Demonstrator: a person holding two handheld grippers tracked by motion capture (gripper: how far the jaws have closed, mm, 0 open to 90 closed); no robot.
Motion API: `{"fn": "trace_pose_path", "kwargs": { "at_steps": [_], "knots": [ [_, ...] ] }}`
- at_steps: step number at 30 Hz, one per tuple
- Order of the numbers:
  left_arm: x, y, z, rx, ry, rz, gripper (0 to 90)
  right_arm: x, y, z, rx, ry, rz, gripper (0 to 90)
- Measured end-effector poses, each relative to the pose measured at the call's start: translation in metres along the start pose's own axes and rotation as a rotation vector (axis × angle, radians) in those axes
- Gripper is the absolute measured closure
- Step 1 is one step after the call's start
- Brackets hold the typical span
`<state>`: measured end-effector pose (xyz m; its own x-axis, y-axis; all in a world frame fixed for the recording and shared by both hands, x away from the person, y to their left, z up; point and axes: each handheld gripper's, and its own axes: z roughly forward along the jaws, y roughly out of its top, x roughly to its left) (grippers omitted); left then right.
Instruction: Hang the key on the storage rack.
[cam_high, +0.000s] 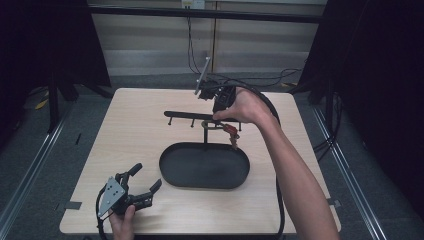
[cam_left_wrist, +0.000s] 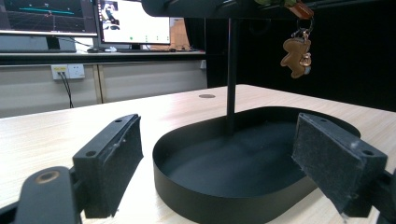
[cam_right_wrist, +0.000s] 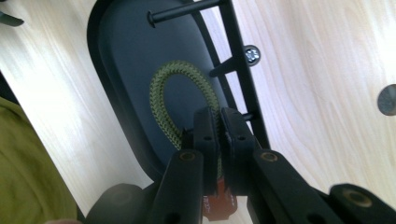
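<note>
Keychain: green cord loop (cam_right_wrist: 164, 93) with a brown bear charm (cam_left_wrist: 296, 57), at the crossbar (cam_high: 190, 116) of a black stand, above its oval tray (cam_high: 172, 172). The right claw (cam_right_wrist: 219, 122) is pinched shut on the loop, apparently to hang it on a peg or lift it off. The left claw (cam_high: 142, 181), jaws spread, idles low over the desk (cam_high: 135, 135) near the tray, holding nothing.

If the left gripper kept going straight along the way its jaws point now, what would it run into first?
Most likely the near wall of the black oval tray, which lies directly ahead between the open jaws of the left gripper. Past that rim stands the rack's thin upright post. Depth is hard to judge, so this is an estimate.
</note>
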<state>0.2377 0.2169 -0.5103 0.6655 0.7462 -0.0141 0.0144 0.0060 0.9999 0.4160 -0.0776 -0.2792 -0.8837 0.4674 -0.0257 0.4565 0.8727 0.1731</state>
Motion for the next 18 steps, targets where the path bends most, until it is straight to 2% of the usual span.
{"fn": "trace_pose_path", "kwargs": {
  "at_steps": [8, 10, 18],
  "knots": [
    [-0.0003, -0.0001, 0.0003, -0.002, -0.004, -0.005, 15.7, 0.0010, -0.0016, 0.0019, -0.022, 0.015, 0.010, 83.4],
    [0.0004, 0.0001, -0.0003, 0.004, 0.000, 0.006, 15.6, 0.0013, -0.0018, 0.0020, -0.023, 0.010, -0.004, 82.9],
    [0.0001, 0.0000, -0.0001, 0.001, 0.000, 0.002, 15.6, -0.0004, -0.0020, 0.0015, -0.022, 0.000, 0.010, 79.2]
  ]
}}
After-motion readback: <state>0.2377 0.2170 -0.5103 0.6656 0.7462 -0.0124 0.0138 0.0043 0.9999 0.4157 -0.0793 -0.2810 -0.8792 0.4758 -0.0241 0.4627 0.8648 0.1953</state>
